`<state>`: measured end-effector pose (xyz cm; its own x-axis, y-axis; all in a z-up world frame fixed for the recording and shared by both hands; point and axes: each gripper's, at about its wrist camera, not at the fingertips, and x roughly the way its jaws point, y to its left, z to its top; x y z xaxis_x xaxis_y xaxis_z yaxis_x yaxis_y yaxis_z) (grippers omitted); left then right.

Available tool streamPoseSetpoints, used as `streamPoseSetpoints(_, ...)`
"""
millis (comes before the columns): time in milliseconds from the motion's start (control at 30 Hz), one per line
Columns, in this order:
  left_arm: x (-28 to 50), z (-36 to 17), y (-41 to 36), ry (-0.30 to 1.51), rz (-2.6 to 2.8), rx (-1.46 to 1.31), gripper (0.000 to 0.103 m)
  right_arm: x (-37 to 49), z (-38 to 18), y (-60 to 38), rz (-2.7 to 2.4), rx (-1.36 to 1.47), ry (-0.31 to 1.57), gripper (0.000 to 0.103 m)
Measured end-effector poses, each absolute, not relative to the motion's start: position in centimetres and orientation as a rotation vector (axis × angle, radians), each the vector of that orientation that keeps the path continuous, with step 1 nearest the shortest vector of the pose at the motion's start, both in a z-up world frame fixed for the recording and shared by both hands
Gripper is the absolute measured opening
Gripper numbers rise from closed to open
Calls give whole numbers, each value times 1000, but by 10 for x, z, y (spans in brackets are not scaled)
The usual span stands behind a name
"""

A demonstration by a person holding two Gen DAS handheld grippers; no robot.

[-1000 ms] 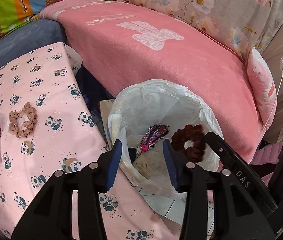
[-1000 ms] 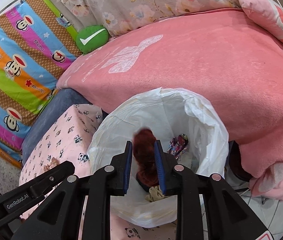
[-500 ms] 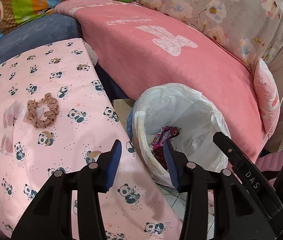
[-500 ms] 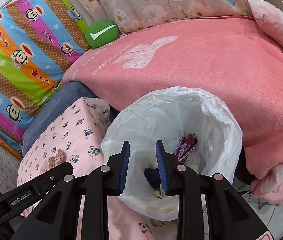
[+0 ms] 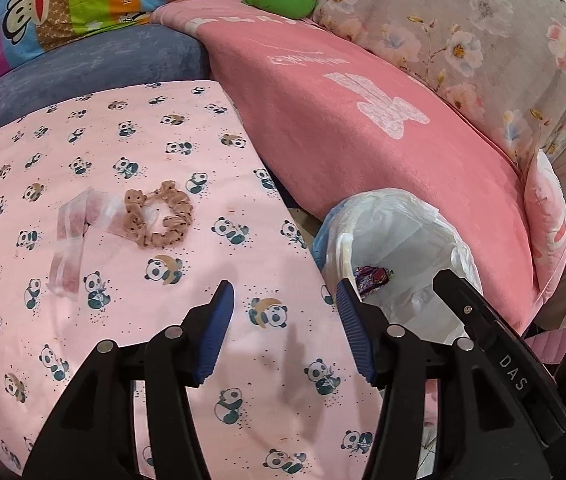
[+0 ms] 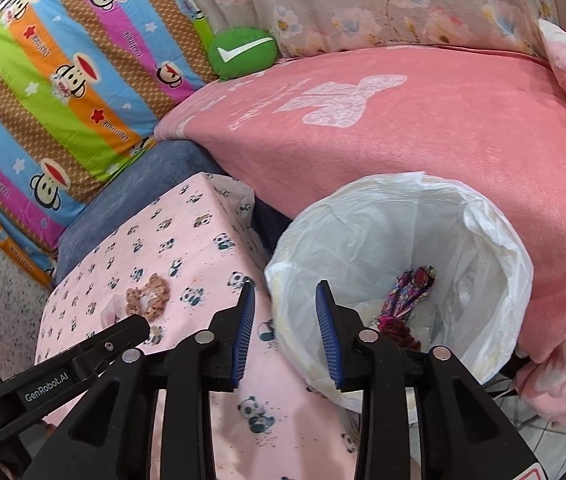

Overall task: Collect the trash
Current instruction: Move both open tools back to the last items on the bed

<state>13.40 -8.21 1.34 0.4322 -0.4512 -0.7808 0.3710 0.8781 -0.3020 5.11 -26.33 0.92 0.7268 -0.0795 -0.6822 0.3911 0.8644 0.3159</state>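
Both the left gripper (image 5: pixel 283 312) and right gripper (image 6: pixel 283 312) are held spread and empty above the panda-print table (image 5: pixel 131 152) (tan scrunchie (image 5: pixel 159 218) lying there), beside the lined bin (image 6: pixel 495 248).

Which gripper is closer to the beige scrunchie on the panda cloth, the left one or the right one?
Left. The left gripper hangs open over the cloth, just short of the beige scrunchie. The right gripper is open at the trash bin rim, farther away.

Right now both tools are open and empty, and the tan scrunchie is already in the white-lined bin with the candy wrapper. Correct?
Not quite. The tan scrunchie is not in the white-lined bin; it lies on the panda-print cloth, as the left wrist view shows. The rest holds: left tool and right tool are open and empty, and the candy wrapper is in the bin.
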Motion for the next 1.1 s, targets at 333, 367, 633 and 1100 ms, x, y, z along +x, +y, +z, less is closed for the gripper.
streamPoseSetpoints(333,149,2,-25,1009,-397,-152,58,71,9,-217,-195,404,748,36)
streamPoseSetpoints(367,150,0,-20,1013,-387,-159,58,74,8,-213,-188,400,753,36)
streamPoseSetpoints(633,165,-14,24,1025,-284,-204,65,93,3,-180,-142,363,778,46)
streamPoseSetpoints(1100,205,-55,70,1086,-177,-254,66,151,-24,-137,-77,314,850,46)
